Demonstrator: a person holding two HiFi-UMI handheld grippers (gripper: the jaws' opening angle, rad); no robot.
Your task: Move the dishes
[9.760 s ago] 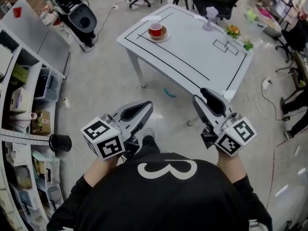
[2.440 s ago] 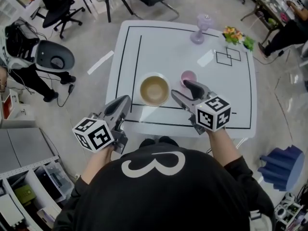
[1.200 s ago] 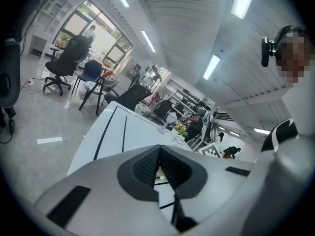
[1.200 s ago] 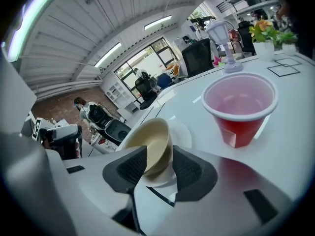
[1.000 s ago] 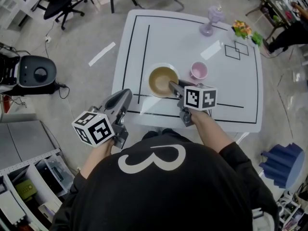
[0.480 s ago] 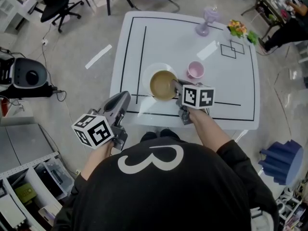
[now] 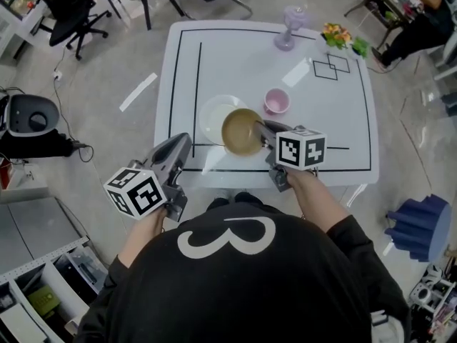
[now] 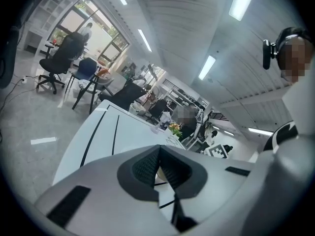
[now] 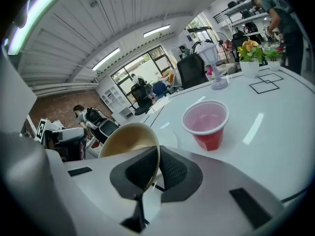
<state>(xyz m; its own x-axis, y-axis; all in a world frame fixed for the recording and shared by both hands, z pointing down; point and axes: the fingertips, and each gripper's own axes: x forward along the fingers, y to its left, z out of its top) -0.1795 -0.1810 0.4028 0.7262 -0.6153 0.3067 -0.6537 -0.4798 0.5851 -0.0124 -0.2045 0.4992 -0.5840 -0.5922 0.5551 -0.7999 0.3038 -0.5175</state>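
A tan bowl (image 7: 241,131) hangs tilted just above the white table (image 7: 243,63), and my right gripper (image 7: 263,129) is shut on its near rim. In the right gripper view the bowl's rim (image 9: 129,141) is pinched between the pads of the right gripper (image 9: 156,168). A white plate (image 7: 214,118) lies bare on the table just left of the bowl. A pink cup (image 7: 276,101) stands behind the bowl, upright, and shows again in the right gripper view (image 9: 206,124). My left gripper (image 7: 177,148) hovers off the table's near left edge, its jaws together on nothing (image 8: 160,168).
A purple goblet (image 7: 288,28) and a small pot of flowers (image 7: 339,36) stand at the table's far side. Black lines mark the tabletop. Office chairs surround the table, and a blue stool (image 7: 418,227) sits on the floor to the right.
The bowl rested on the plate a second ago. My right gripper has closed on its rim and lifted it right and nearer, leaving the plate uncovered. The left gripper has stayed in place.
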